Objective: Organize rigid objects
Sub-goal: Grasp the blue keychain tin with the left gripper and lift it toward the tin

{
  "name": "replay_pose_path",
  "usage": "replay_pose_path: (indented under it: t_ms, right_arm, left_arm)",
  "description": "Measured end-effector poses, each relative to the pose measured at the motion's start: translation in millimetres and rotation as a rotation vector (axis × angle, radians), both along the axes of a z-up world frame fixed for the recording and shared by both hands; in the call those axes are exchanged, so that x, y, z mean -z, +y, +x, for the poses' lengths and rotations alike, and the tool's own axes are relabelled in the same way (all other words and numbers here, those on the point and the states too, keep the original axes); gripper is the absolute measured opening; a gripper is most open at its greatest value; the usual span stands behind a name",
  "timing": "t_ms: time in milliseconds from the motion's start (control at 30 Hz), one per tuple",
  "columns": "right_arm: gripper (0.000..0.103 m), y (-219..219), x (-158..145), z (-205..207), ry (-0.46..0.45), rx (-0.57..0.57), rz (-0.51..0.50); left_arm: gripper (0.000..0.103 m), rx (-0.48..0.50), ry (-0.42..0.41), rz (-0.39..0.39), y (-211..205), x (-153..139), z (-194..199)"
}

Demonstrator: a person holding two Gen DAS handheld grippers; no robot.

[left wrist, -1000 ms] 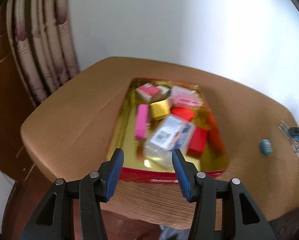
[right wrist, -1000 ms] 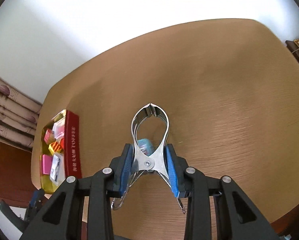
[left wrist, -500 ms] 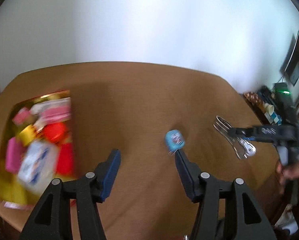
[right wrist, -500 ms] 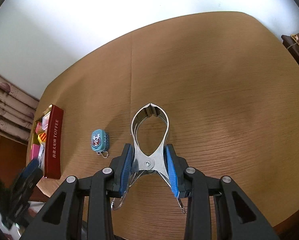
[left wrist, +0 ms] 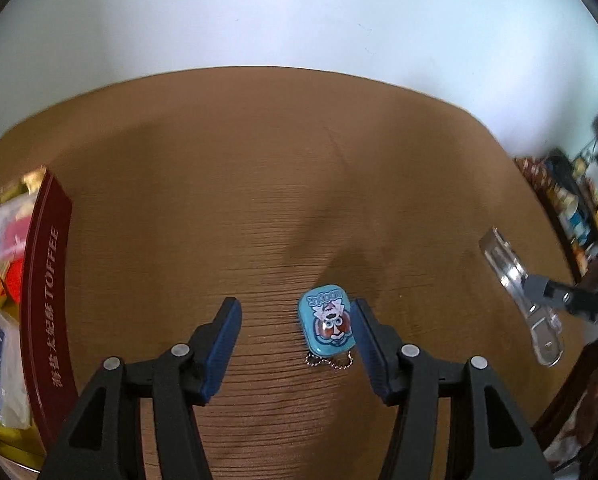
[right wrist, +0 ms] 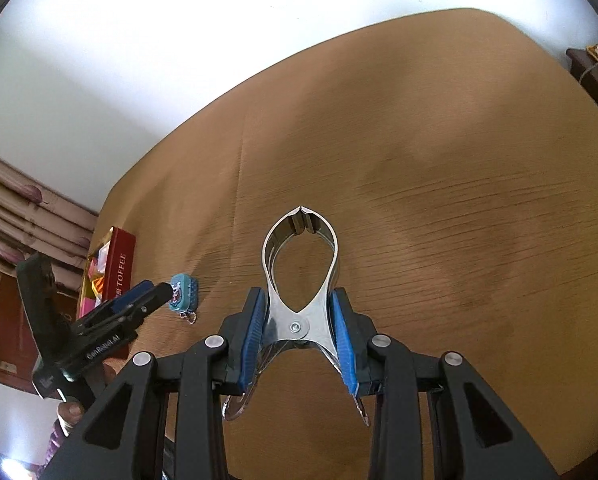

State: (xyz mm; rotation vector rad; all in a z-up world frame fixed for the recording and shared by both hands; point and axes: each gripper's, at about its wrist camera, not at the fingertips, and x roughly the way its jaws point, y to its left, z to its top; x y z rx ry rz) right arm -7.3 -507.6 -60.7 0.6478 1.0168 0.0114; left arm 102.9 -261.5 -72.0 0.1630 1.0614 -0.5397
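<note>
A small blue keychain tin (left wrist: 328,323) with a cartoon face lies on the brown table (left wrist: 259,184); it also shows in the right wrist view (right wrist: 185,293). My left gripper (left wrist: 295,320) is open, with the tin just inside its right finger. My right gripper (right wrist: 299,316) is shut on a large metal spring clamp (right wrist: 301,276) and holds it above the table. The clamp also shows at the right of the left wrist view (left wrist: 519,292). A red toffee tin (left wrist: 45,288) full of small boxes stands at the left.
The toffee tin also shows at the far left of the right wrist view (right wrist: 119,268). Curtains (right wrist: 23,216) hang behind it. A cluttered shelf (left wrist: 571,208) stands past the table's right edge. A white wall lies behind the table.
My left gripper has swung right from the toffee tin and come down around the blue keychain tin. My right gripper still holds the clamp and has shifted slightly.
</note>
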Motion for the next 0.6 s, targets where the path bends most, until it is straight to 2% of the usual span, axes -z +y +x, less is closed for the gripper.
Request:
replay_pose_path:
  t_ms: [433, 467, 500, 567, 600]
  right_arm:
    - [0.031, -17.9, 10.9, -3.1, -0.007, -0.007, 0.054]
    - [0.031, -19.8, 11.5, -3.3, -0.007, -0.007, 0.059]
    - [0.031, -21.3, 12.1, -3.6, -0.007, -0.007, 0.066]
    - [0.031, -24.2, 12.7, -4.0, -0.008, -0.006, 0.071]
    - [0.031, -27.7, 13.1, -4.0, -0.009, -0.008, 0.073]
  left_arm:
    - [0.058, 0.041, 0.012, 0.055, -34.4, 19.6, 8.3]
    - [0.056, 0.045, -0.003, 0.064, -38.4, 21.2, 8.5]
    - [0.046, 0.049, -0.019, 0.081, -41.6, 22.5, 7.0]
    - [0.032, 0.058, -0.047, 0.085, -41.9, 21.6, 0.9]
    - [0.032, 0.054, -0.044, 0.073, -39.6, 21.4, 1.9]
